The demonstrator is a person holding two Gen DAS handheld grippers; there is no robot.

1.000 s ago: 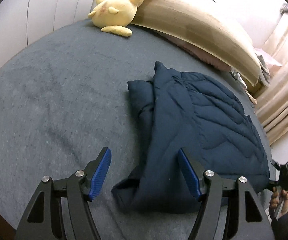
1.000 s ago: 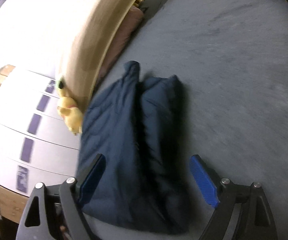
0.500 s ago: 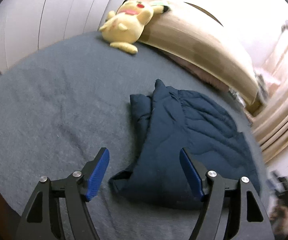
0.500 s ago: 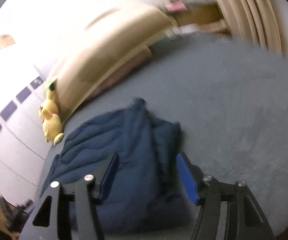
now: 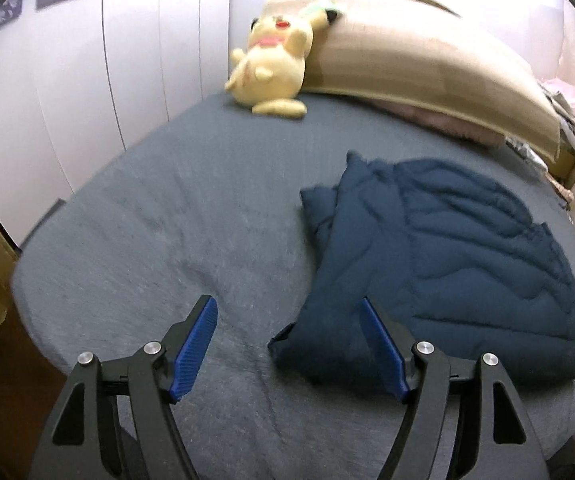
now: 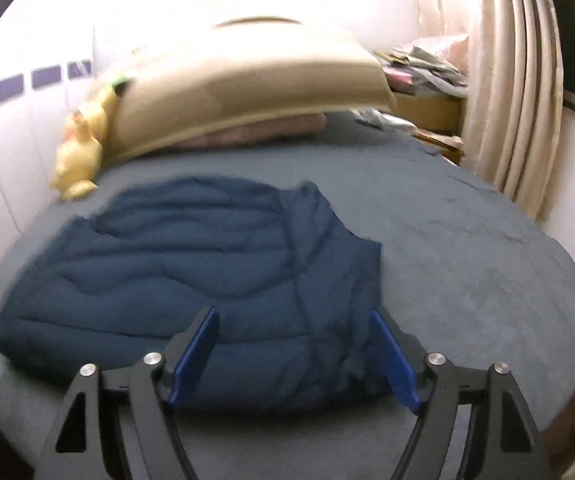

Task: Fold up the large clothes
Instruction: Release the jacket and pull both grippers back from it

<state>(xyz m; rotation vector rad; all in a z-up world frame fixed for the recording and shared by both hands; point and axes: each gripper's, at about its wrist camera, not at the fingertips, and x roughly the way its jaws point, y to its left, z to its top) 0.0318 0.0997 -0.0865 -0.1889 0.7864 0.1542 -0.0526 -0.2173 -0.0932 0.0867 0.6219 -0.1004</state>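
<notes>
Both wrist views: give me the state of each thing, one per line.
navy puffer jacket: folded lengthwise, lying flat on the bed, not gripped.
left gripper: open, empty, above the bed.
right gripper: open, empty, over the jacket's near end.
yellow plush toy: propped against the tan cushion.

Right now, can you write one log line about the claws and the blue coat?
left claw: open, empty | right claw: open, empty | blue coat: folded over, lying on grey bed | yellow plush toy: by headboard
</notes>
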